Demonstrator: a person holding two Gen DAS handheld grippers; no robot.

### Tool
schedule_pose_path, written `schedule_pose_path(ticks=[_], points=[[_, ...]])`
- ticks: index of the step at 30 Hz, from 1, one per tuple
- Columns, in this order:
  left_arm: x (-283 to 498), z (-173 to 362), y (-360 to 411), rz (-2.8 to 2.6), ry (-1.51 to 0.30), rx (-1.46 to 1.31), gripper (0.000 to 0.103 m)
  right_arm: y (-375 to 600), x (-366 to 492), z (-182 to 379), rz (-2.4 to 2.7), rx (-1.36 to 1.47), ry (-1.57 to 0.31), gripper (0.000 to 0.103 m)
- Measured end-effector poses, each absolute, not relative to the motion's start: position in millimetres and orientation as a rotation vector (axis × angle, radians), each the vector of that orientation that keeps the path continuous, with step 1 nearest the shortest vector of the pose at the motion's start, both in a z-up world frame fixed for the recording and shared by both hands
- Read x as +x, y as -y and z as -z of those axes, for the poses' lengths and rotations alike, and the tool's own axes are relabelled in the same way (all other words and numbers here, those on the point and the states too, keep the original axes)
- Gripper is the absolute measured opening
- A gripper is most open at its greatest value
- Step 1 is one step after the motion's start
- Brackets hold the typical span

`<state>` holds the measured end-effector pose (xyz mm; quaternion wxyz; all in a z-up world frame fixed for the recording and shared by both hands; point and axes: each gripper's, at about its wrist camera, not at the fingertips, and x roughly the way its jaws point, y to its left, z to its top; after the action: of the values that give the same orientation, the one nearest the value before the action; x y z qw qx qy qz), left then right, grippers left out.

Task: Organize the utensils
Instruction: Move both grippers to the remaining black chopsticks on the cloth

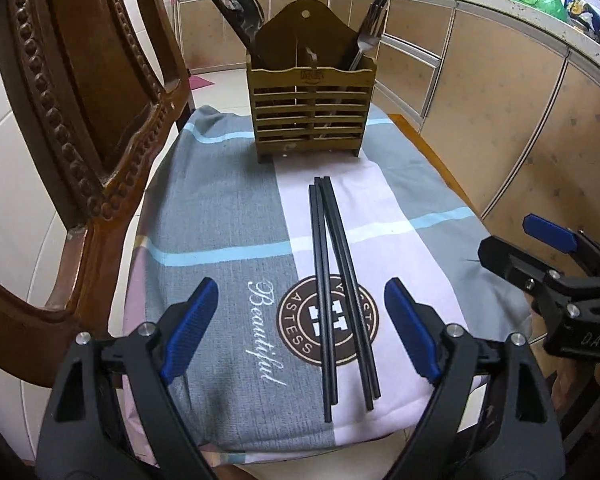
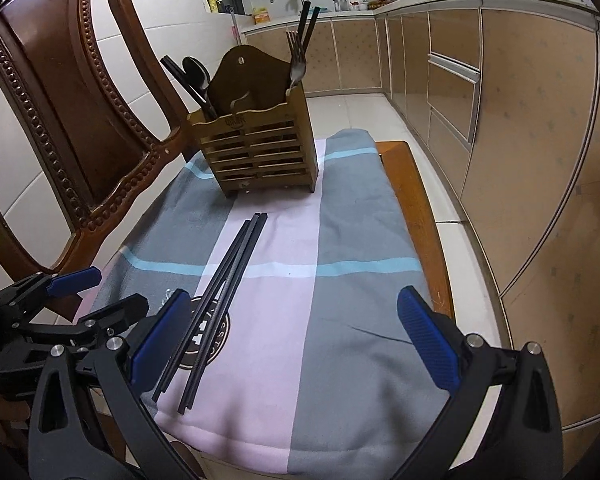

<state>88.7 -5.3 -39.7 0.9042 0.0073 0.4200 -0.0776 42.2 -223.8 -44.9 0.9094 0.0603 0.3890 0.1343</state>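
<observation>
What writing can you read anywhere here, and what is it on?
"Beautiful": white script on the cloth.
"ASTES": partly read, on the cloth's round badge; chopsticks cover the rest.
"DAS": on the right gripper.
Holder stamp: too small to read.

The left black tongs with blue ribbed pads (image 1: 300, 332) stood wide apart, tilted downward, nothing pressed between them. The right black tongs with blue pads (image 2: 296, 344) were likewise spread wide and empty, angled downward just beside the left pair.
</observation>
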Motion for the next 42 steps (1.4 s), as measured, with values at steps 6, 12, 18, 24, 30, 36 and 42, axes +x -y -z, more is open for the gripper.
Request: schedule_pose_path(ticks=[6,12,18,24,30,36,42], points=[[91,42,5,0.158,-0.875,0.009,0.084,225,44,45,-0.277,0.124,-0.802,0.100],[93,42,10,0.169,-0.879,0.015,0.084,227,45,46,-0.276,0.127,-0.805,0.100],[95,42,11,0.168,-0.876,0.013,0.084,230,46,46,-0.277,0.134,-0.808,0.100],[117,45,5,0.140,-0.862,-0.004,0.084,228,48,45,-0.271,0.135,-0.802,0.100],[165,53,1,0.123,-0.873,0.002,0.084,222,57,48,-0.263,0.118,-0.808,0.100],[207,74,5,0.139,-0.922,0.026,0.083,215,69,55,-0.265,0.096,-0.838,0.100],[236,107,12,0.143,-1.022,0.067,0.080,215,80,64,-0.265,0.088,-0.864,0.100]])
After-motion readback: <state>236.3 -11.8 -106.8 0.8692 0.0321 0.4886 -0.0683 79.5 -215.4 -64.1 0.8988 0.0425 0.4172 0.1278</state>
